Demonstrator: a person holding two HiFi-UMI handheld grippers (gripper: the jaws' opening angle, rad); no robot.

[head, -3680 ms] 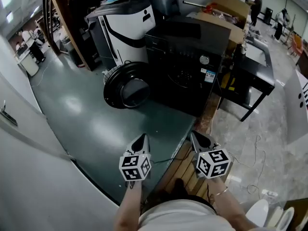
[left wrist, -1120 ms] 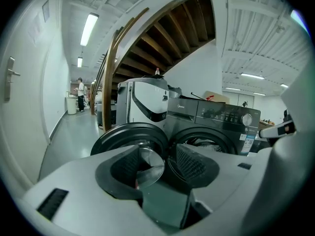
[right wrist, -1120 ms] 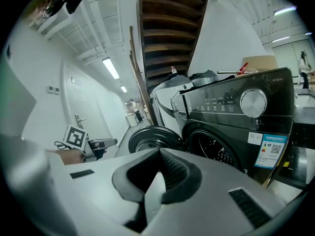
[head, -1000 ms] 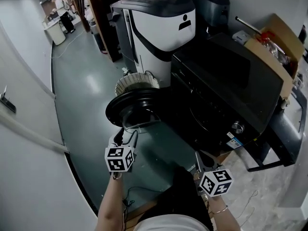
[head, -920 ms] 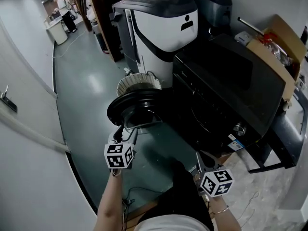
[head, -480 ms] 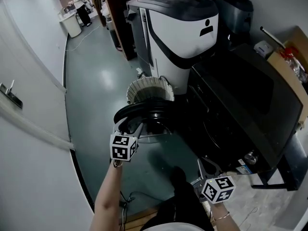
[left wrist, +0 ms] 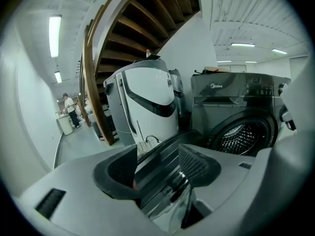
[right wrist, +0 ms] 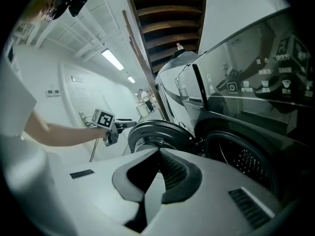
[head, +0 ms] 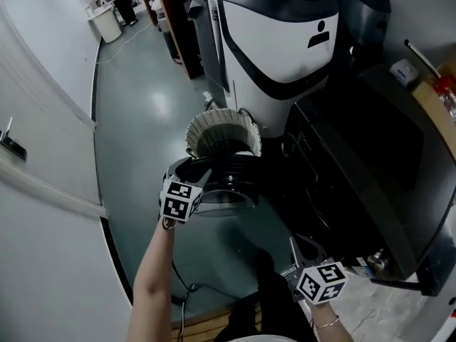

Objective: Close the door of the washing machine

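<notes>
The black washing machine [head: 356, 177] stands at the right with its round door [head: 228, 173] swung open toward the left. My left gripper [head: 194, 178] is at the door's outer edge. In the left gripper view the left gripper [left wrist: 157, 154] stands open and the door's rim [left wrist: 170, 191] runs between the jaws, with the pads not pressing on it. The drum opening [left wrist: 241, 136] shows behind. My right gripper [head: 298, 242] hangs low in front of the machine, shut and holding nothing. In the right gripper view the right gripper [right wrist: 158, 154] points at the door [right wrist: 157, 132] and the drum [right wrist: 241, 161].
A tall white-and-black appliance [head: 271, 48] stands just beyond the washer, with a white ribbed basket [head: 222, 130] at its foot behind the door. A white wall [head: 43, 212] runs along the left. A cable [head: 185, 291] lies on the green floor. A person [head: 125, 2] stands far off.
The view has closed in on the machine. My left gripper moved up from short of the door to its rim. The right gripper came forward too, staying low. The door stays open.
</notes>
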